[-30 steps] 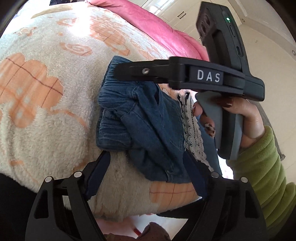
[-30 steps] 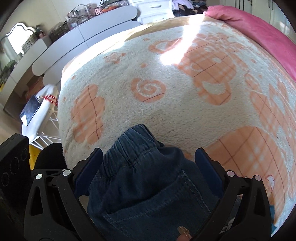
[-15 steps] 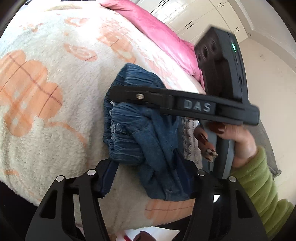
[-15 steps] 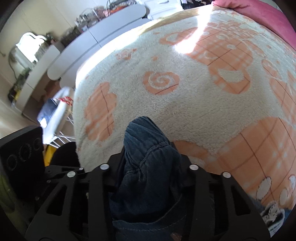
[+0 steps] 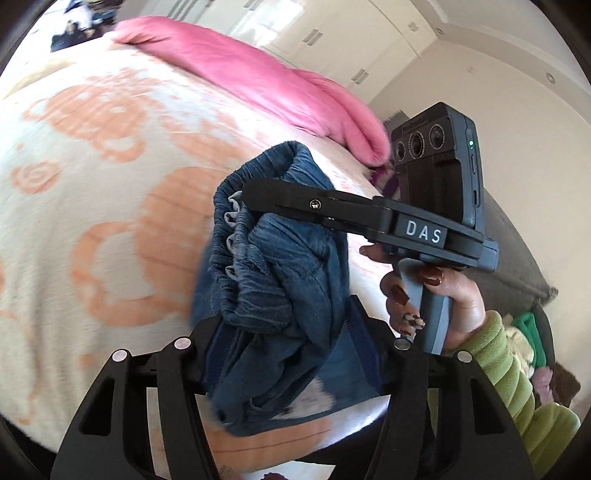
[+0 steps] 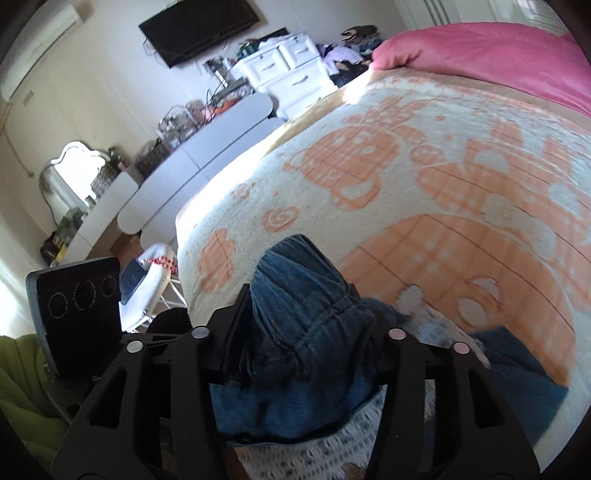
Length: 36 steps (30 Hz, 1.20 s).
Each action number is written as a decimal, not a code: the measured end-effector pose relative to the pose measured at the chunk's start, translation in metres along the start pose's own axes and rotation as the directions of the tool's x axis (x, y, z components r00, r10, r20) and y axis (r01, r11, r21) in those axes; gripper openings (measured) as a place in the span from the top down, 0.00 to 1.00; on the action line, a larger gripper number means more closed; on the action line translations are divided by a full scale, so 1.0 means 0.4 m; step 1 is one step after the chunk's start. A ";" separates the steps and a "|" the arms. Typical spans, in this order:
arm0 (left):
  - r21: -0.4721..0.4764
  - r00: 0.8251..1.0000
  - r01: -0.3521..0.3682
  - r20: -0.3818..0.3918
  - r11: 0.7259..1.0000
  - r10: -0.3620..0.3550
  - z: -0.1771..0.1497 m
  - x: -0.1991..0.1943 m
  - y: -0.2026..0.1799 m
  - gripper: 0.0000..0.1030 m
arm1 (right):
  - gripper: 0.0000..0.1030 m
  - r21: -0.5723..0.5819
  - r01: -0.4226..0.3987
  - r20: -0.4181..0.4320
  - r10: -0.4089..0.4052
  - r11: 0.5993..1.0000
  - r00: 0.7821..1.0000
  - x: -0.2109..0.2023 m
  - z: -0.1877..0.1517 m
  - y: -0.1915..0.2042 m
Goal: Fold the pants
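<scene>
The blue denim pants [image 5: 280, 266] are a bunched bundle held up over the cream and orange blanket [image 5: 92, 184]. My left gripper [image 5: 288, 332] is shut on the lower part of the bundle, denim filling the gap between its pads. My right gripper [image 6: 303, 325] clamps the gathered elastic waistband of the pants [image 6: 295, 273]; its jaws are opening slightly with the denim still pressed between them. In the left wrist view the right gripper [image 5: 255, 195] reaches in from the right and bites the waistband. A hand [image 5: 454, 302] in a green sleeve holds it.
A pink duvet [image 5: 258, 74] lies along the far side of the bed. White lace fabric [image 6: 314, 454] hangs under the bundle. Beside the bed stand a grey rounded desk [image 6: 207, 147], a white dresser [image 6: 291, 70] and a wall television [image 6: 199, 26].
Both grippers closed on the pants, which lay on the blanket, and bunched them. The bundle has since risen off the bed and both hands have swung sideways with it.
</scene>
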<state>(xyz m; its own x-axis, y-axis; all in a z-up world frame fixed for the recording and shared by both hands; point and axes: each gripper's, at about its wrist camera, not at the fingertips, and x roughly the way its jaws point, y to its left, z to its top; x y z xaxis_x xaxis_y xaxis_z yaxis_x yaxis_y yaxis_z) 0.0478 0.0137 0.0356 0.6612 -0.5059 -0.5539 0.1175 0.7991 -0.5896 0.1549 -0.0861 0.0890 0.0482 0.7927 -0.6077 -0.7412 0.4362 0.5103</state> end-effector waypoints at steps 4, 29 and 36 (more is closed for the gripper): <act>0.074 0.994 0.079 -0.080 0.994 -0.073 -0.032 0.045 -0.073 0.38 | 0.36 0.092 0.006 0.112 -0.016 0.996 0.994 -0.121 -0.080 -0.067; 0.328 0.986 -0.107 -0.086 0.938 0.142 -0.084 0.053 -0.176 0.08 | 0.13 0.205 0.339 0.213 -0.380 0.918 0.900 -0.292 -0.285 -0.088; 0.319 0.981 -0.148 -0.072 0.936 0.180 -0.051 0.061 -0.153 0.05 | 0.09 0.147 0.449 0.309 -0.472 0.882 0.826 -0.368 -0.333 -0.011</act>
<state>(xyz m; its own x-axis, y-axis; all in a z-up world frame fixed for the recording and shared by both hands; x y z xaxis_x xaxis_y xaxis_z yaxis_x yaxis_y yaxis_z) 0.0418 -0.0540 0.0463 0.6162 -0.3760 -0.6920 0.2480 0.9266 -0.2826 0.0620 -0.2614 0.0952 0.5962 0.5803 -0.5548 -0.5334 0.8028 0.2665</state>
